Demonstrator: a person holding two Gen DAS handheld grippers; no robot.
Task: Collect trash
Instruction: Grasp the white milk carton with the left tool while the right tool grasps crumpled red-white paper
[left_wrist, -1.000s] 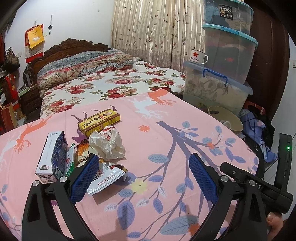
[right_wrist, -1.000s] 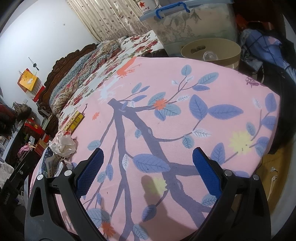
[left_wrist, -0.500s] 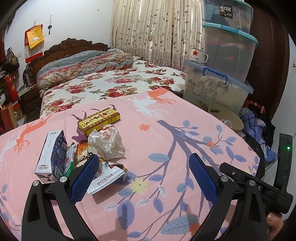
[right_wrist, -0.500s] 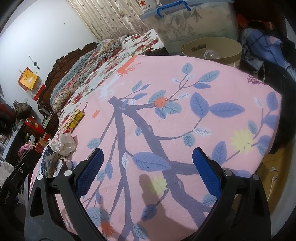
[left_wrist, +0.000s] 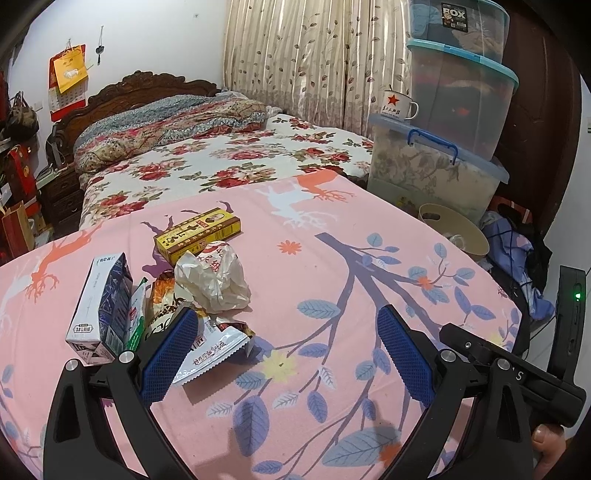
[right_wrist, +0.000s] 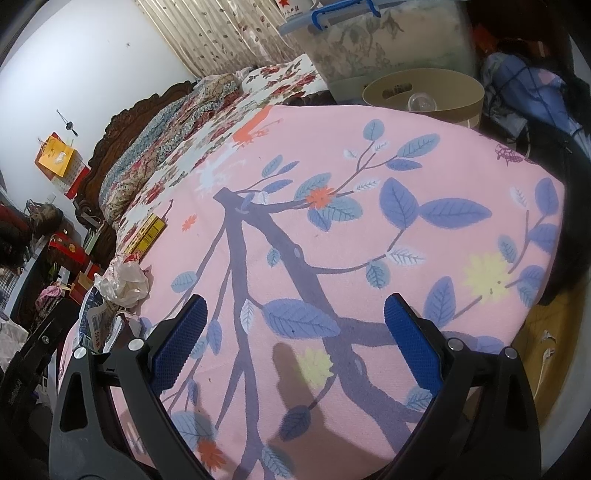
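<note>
Trash lies in a heap on the pink cloth (left_wrist: 332, 280): a crumpled white wrapper (left_wrist: 212, 277), a yellow box (left_wrist: 197, 234), a blue-and-white carton (left_wrist: 101, 308) and a torn silver snack packet (left_wrist: 214, 345). My left gripper (left_wrist: 288, 354) is open and empty, its left finger just in front of the packet. My right gripper (right_wrist: 295, 343) is open and empty over bare cloth, right of the heap; the wrapper (right_wrist: 123, 282) and yellow box (right_wrist: 147, 232) show at its far left. A beige bin (right_wrist: 424, 96) stands beyond the far edge of the pink surface.
Stacked clear storage boxes (left_wrist: 443, 147) with a star mug (left_wrist: 397, 105) stand behind the bin (left_wrist: 452, 229). A floral bed (left_wrist: 221, 166) lies beyond. Clothes (left_wrist: 517, 240) pile at the right. The right gripper's body (left_wrist: 517, 373) shows at lower right.
Both grippers have drifted slightly; the views are almost the same. Nothing has been picked up or moved.
</note>
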